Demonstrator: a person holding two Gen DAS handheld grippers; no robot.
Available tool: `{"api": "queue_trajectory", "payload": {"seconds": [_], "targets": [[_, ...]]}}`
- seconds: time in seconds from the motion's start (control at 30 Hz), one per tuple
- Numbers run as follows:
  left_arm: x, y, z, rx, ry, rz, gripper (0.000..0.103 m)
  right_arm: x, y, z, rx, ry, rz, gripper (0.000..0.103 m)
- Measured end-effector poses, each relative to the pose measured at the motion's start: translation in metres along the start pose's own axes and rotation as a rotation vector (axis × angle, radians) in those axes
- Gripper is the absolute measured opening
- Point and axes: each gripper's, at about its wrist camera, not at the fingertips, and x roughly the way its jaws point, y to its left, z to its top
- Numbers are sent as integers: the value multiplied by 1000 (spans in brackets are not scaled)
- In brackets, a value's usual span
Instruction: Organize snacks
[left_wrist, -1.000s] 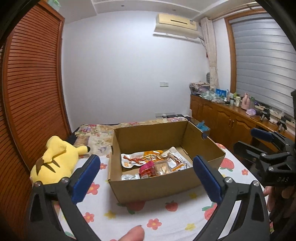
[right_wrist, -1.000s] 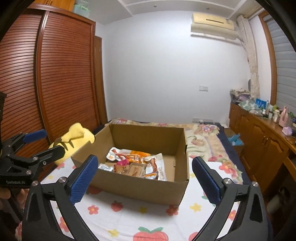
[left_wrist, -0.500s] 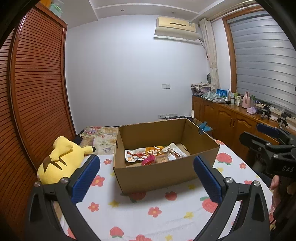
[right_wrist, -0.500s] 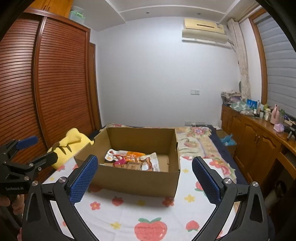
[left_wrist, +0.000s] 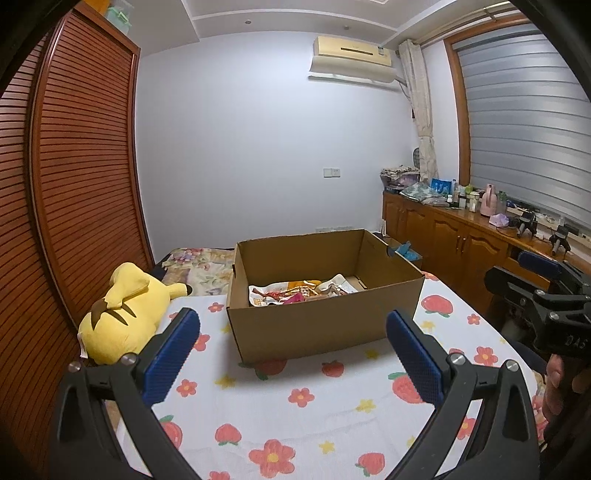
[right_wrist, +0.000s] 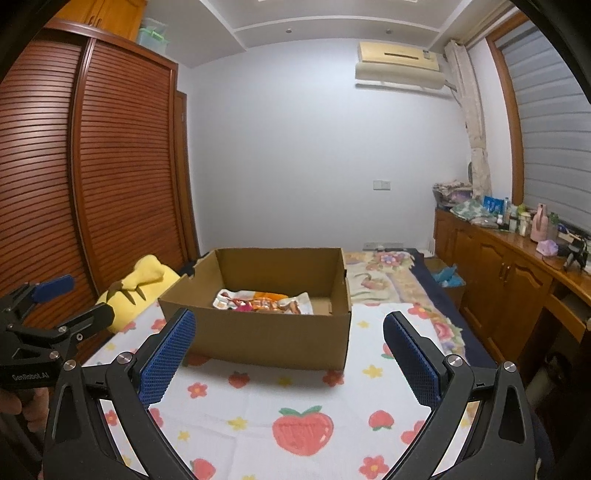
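Observation:
An open cardboard box (left_wrist: 317, 325) stands on a bed with a strawberry and flower sheet (left_wrist: 295, 398). Several snack packets (left_wrist: 299, 291) lie inside it, white, orange and pink. The box (right_wrist: 266, 332) and the snack packets (right_wrist: 262, 302) also show in the right wrist view. My left gripper (left_wrist: 291, 354) is open and empty, held back from the box's near wall. My right gripper (right_wrist: 290, 354) is open and empty, also short of the box. Each gripper shows at the edge of the other's view: the right one (left_wrist: 543, 295) and the left one (right_wrist: 48, 321).
A yellow plush toy (left_wrist: 122, 314) lies left of the box by the slatted wooden wardrobe (left_wrist: 74, 184). A wooden cabinet (left_wrist: 461, 240) with bottles and clutter runs along the right wall. A folded floral quilt (right_wrist: 384, 273) lies behind the box.
Both grippers have pulled back and lowered away from the box, so it looks smaller and less of its inside shows. Both stay open and empty.

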Motion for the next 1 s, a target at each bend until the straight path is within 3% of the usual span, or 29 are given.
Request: {"api": "queue_trajectory", "payload": {"seconds": [0.4,1.0], "targets": [[-3,9,-15,-24,23,11,102,-7,2,-20,-4,26,-13,103],[-5,9,-24,-11,24,42,102,-6,2,-22,-3,30,-13,103]]}}
